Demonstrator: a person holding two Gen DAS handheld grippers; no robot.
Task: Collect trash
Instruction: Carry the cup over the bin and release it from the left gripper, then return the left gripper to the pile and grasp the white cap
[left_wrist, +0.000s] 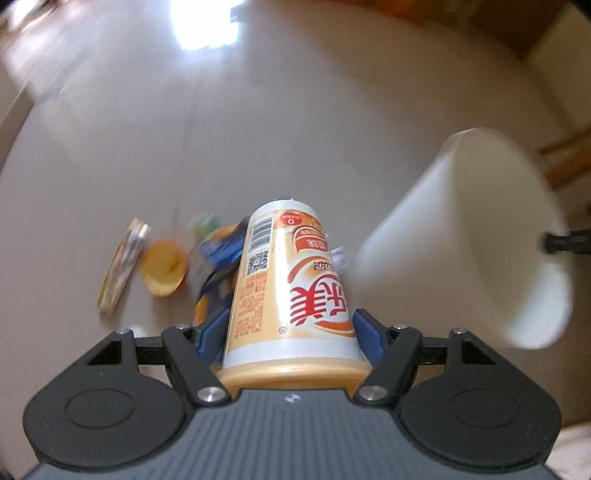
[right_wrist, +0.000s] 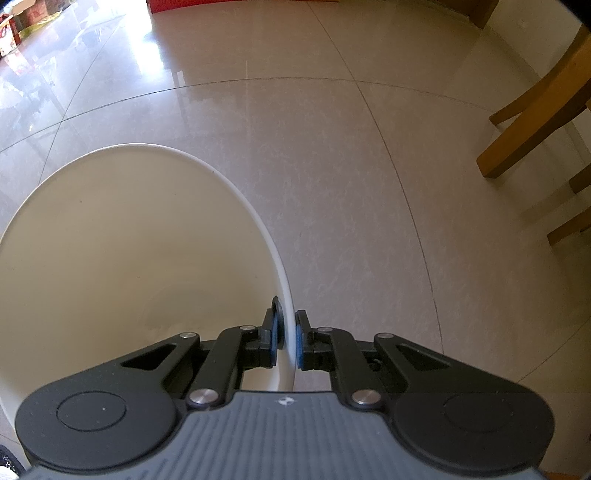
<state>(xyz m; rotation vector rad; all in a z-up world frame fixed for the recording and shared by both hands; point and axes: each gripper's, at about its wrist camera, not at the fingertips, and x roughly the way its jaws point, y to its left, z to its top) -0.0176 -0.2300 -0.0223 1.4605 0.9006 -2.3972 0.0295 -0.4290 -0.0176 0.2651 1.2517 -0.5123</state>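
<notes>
My left gripper (left_wrist: 290, 332) is shut on an orange-and-white paper drink cup (left_wrist: 291, 284), held upside down high above the tiled floor. Below it on the floor lie a flat snack wrapper (left_wrist: 122, 266), a round orange lid (left_wrist: 164, 267) and a blurred blue wrapper (left_wrist: 221, 254). A white plastic bin (left_wrist: 480, 236) hangs tilted at the right of the left wrist view. In the right wrist view my right gripper (right_wrist: 290, 338) is shut on the rim of that white bin (right_wrist: 122, 258), one pad inside the wall and one outside. The bin's inside looks bare.
Wooden chair legs (right_wrist: 532, 122) stand at the right on the glossy beige tiled floor (right_wrist: 332, 166). A red edge (right_wrist: 207, 4) shows at the top, and clutter (right_wrist: 22, 22) lies at the far top left.
</notes>
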